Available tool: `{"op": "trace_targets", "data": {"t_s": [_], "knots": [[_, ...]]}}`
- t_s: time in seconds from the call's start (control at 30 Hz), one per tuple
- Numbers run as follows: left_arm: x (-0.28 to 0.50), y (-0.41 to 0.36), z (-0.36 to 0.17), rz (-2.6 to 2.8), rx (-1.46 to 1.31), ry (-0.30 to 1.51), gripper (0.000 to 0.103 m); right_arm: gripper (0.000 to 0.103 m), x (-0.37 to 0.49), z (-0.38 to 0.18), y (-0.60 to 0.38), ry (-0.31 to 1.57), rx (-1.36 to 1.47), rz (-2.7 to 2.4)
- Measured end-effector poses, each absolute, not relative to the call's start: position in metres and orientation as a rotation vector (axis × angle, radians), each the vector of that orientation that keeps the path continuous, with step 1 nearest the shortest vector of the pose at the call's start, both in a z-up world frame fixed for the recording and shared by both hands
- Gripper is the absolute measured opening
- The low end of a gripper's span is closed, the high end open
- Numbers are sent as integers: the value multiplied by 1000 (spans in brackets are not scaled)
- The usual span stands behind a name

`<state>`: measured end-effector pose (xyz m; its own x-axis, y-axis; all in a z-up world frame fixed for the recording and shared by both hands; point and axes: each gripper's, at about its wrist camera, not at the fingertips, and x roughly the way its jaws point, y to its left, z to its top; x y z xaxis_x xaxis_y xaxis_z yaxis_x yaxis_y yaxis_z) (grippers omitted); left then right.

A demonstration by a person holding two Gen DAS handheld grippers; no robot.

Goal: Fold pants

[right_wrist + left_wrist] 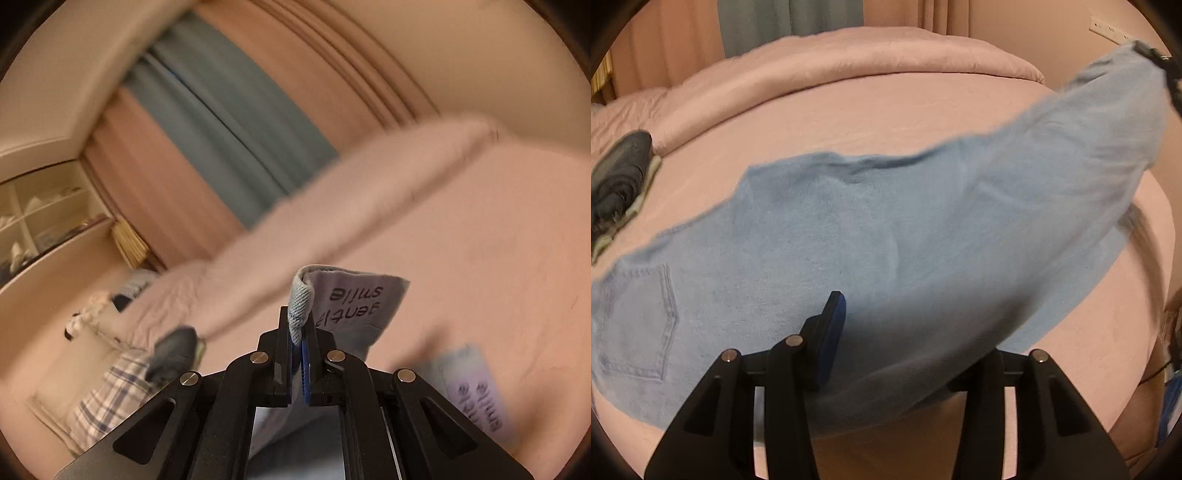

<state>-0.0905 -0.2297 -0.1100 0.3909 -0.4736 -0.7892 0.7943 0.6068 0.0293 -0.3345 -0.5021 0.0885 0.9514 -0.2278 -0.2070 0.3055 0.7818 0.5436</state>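
Light blue jeans (886, 236) lie across the pink bed, back pocket (635, 321) at the left. The leg end rises toward the upper right, held by my right gripper (1160, 70). My left gripper (905, 332) stands wide open low over the jeans; its left finger (831, 332) shows, and the right one is hidden under the lifted cloth. In the right wrist view my right gripper (300, 332) is shut on the jeans' hem (301, 299), with a printed paper tag (358, 306) hanging beside it.
A rolled pink duvet (849, 66) lies along the far side of the bed (849, 122). A pile of dark folded clothes (620, 173) sits at the left. A plaid pillow (107, 391) and shelves (40, 218) show in the right wrist view.
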Motion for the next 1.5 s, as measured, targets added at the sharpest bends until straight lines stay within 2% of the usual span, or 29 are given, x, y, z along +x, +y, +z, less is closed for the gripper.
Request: {"op": "trace_targets", "data": {"t_s": [0.07,0.23,0.4,0.5,0.57,0.63,0.73,0.83,0.9,0.93,1.03,1.07,1.1,1.17,1.27,1.37,1.5], "knots": [[-93,-232,-111,-848,450,823,43,5,-353,81,-500,123,597,-336],[-88,-236,-122,-843,455,859,46,5,-368,-36,-553,413,908,-478],[-86,-236,-120,-825,457,864,46,5,-371,-54,-549,427,954,-484],[-83,-231,-119,-802,430,862,40,5,-372,-50,-547,428,978,-467],[-79,-225,-118,-805,379,876,26,5,-388,-55,-552,403,1018,-413],[-74,-222,-114,-785,358,870,20,5,-389,-58,-556,461,979,-448],[-75,-225,-114,-792,393,874,20,5,-391,-78,-569,470,1060,-431],[-82,-221,-115,-793,445,857,25,5,-389,-77,-572,479,1038,-433],[-85,-212,-113,-789,461,866,39,5,-392,-68,-570,514,1017,-466],[-85,-204,-112,-784,461,865,49,6,-393,-62,-569,521,1009,-490],[-88,-177,-98,-811,419,857,57,30,-407,-36,-563,503,892,-654],[-88,-168,-93,-821,403,849,60,47,-408,-24,-560,494,825,-721],[-87,-163,-89,-824,389,841,62,49,-407,-9,-553,477,732,-770],[-81,-153,-82,-806,363,823,71,49,-389,9,-537,483,631,-697],[-64,-143,-77,-777,277,833,70,49,-344,10,-505,555,575,-440],[-53,-131,-70,-807,134,845,69,36,-284,0,-456,643,483,-218],[-42,-128,-68,-746,152,833,69,33,-204,-8,-397,726,364,-6]]}}
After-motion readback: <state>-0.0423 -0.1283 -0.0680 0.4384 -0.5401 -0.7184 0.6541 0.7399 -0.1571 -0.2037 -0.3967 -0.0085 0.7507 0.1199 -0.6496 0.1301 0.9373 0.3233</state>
